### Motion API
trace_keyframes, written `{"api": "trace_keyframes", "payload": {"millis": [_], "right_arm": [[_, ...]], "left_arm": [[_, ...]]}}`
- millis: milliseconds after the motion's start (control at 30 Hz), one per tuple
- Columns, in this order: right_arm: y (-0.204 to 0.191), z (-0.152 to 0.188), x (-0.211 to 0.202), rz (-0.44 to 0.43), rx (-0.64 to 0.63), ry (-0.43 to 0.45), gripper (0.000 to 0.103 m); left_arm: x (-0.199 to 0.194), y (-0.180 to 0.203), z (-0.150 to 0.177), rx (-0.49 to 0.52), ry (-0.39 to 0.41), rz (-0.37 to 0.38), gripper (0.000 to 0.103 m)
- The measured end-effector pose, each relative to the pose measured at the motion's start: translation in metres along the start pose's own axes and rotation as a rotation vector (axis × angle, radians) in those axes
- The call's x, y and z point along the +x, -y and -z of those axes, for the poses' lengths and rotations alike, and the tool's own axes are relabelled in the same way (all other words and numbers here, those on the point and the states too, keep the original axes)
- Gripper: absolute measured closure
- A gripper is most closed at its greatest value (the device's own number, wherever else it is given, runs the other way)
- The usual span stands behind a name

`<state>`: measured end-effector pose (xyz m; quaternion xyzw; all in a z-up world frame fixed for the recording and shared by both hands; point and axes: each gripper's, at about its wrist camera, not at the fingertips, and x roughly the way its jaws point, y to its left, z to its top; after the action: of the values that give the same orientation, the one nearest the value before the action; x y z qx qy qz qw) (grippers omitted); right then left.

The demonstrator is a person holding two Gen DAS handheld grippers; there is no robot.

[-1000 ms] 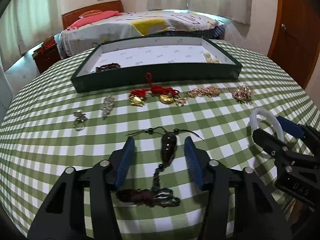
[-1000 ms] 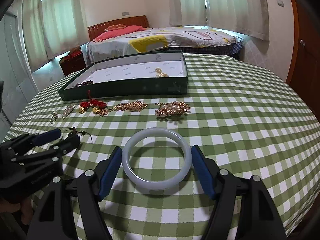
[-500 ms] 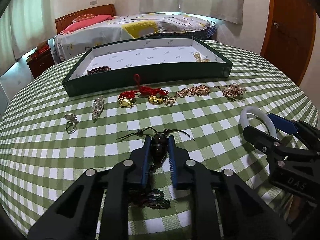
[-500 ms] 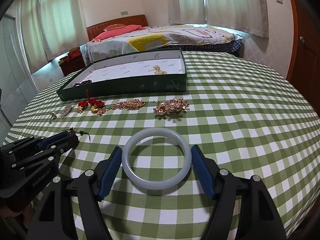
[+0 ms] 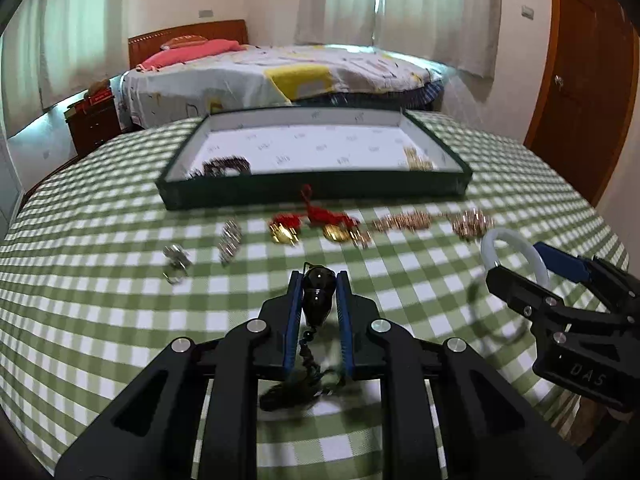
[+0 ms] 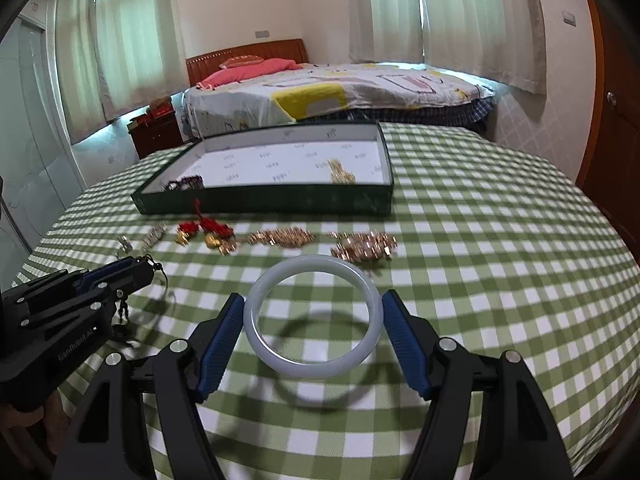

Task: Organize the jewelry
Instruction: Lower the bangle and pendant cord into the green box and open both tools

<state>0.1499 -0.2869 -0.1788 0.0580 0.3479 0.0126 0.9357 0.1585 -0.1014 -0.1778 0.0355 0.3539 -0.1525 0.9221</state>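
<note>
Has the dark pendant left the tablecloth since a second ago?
Yes. The dark pendant, clamped in the left hand-held gripper, hangs lifted above the tablecloth.

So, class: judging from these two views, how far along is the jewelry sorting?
Done: a dark beaded piece and a gold piece lie in the green tray. In hand: the left gripper clamps a dark pendant; the right gripper grips the white bangle, lifted above its shadow. Left: a ring, silver brooch, red-knot charms and two gold clusters on the cloth.
</note>
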Motion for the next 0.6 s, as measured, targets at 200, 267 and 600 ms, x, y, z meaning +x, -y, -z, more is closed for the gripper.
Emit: {"api": "trace_keyframes", "payload": {"millis": [200,267,600], "right_arm": [[-0.006,-0.027,0.000,-0.029,-0.002,0.038,0.034],[-0.009,-0.038,0.004,-0.035,-0.009,0.055,0.034],[-0.022,-0.101,0.051,-0.065,-0.032,0.106,0.034]], "left_arm": [[-0.009,-0.013,-0.026,-0.028,0.058,0.009,0.086],[-0.006,-0.016,-0.037,-0.033,0.069,0.014,0.086],[0.042,-0.029,-0.096,-0.033,0.118,0.016,0.086]]}}
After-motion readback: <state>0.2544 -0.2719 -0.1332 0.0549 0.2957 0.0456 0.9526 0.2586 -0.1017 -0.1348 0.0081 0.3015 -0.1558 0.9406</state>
